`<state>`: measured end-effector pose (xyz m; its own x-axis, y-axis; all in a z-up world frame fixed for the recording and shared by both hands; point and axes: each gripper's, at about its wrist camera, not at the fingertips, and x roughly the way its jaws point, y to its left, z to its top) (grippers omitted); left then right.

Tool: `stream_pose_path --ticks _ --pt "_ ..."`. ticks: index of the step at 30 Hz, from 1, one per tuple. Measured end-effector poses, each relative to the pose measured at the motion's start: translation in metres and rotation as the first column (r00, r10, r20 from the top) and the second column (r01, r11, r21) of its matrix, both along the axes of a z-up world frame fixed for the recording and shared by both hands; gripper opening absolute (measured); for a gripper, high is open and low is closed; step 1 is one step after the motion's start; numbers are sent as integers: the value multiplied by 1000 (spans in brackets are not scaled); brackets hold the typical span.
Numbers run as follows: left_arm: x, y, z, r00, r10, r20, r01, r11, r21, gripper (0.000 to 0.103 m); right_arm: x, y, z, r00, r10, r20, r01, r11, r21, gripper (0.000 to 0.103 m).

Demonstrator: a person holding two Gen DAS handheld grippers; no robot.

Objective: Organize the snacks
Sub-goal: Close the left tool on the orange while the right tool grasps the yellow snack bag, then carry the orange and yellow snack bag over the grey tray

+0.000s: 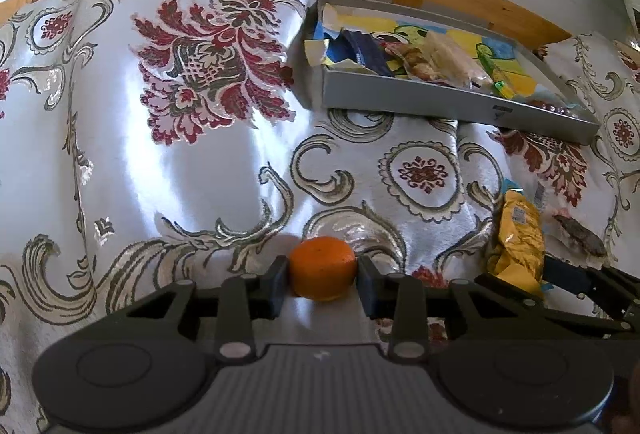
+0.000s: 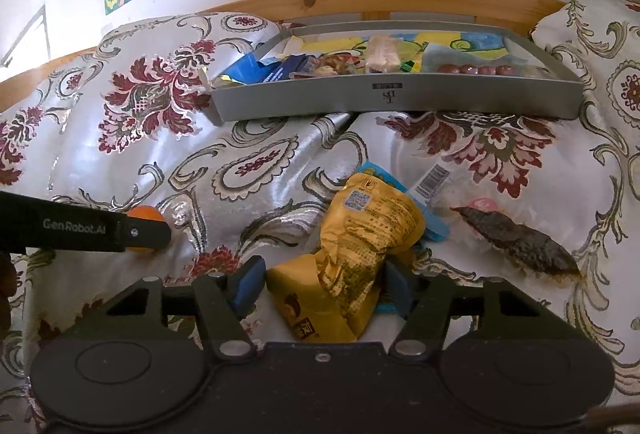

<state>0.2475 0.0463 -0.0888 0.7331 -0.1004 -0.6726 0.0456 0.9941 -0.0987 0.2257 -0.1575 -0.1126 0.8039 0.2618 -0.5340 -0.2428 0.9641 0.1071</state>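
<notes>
Plainly, risks at this moment:
Left tool (image 1: 322, 276): clenched on the orange (image 1: 322, 268), pads touching both its sides, low over the bed (image 1: 200, 162).
Right tool (image 2: 320, 284): jaws around the yellow bag (image 2: 360, 234), apparently pinching its crumpled foil.
Tray (image 1: 440, 100): grey, far side of the bed, already crowded with snacks.
Slip risk: the round orange could have rolled out of the flat pads.
Bag risk: slick foil might have slid free or dragged the blue packet (image 2: 432, 226) beneath.
Landing risk: the tray sat tilted on soft bedding, so drops could have bounced out.
</notes>
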Motion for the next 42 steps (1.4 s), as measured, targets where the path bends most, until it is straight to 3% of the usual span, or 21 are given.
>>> stream_pose_path --ticks 14,26,34,42 --pt "-21 -26 9 996 -88 -2 88 996 1 39 -20 -5 15 1000 29 9 -29 1000 11 63" --pt "-25 -37 33 994 -95 47 95 995 -5 39 -22 -18 48 987 17 159 -17 1000 -4 63" --pt "2 -59 60 985 -134 105 137 990 -19 39 -7 -38 74 957 -14 289 17 1000 -7 63" --pt "68 -91 100 965 -228 127 228 974 12 39 15 -67 91 931 -88 356 93 996 3 63"
